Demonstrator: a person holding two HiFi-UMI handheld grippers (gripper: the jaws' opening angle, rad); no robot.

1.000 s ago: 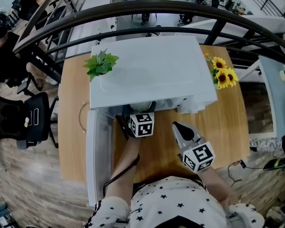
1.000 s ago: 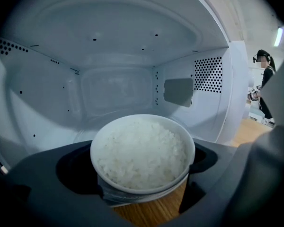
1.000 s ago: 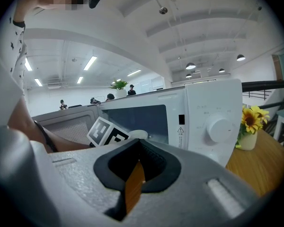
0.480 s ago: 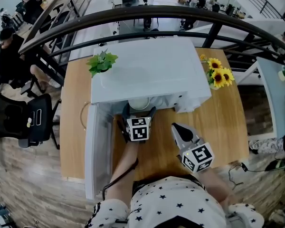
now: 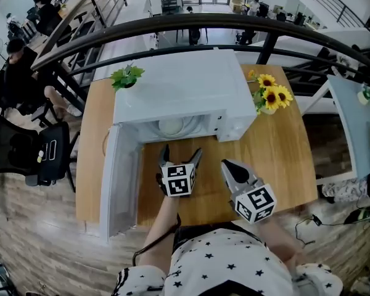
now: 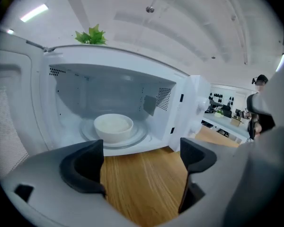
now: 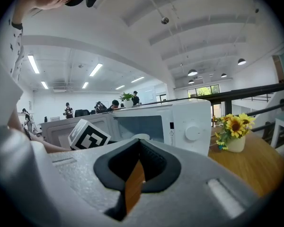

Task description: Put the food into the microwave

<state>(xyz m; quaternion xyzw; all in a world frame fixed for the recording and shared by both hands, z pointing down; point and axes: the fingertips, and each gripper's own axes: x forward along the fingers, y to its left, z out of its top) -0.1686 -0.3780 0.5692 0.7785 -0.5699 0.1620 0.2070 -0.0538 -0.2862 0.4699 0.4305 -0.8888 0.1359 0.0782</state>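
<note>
The food bowl [image 6: 113, 126] was seen inside the microwave [image 5: 185, 91], straight ahead of the spread, empty left gripper [image 6: 142, 151], with the right gripper [image 7: 135, 174] closed alongside

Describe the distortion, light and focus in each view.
Head view: fisheye bends the black metal railing into an arc. Left gripper view: dark rounded corners; the white round bowl in the white microwave is evenly lit, sharp. Right gripper view: yellow sunflowers look sharp.

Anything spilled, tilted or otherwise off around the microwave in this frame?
Nothing stands out. The white bowl sits upright, roughly centred on the turntable inside the microwave, with no spill visible. The door hangs open, and the left gripper is open and empty in front of it.
</note>
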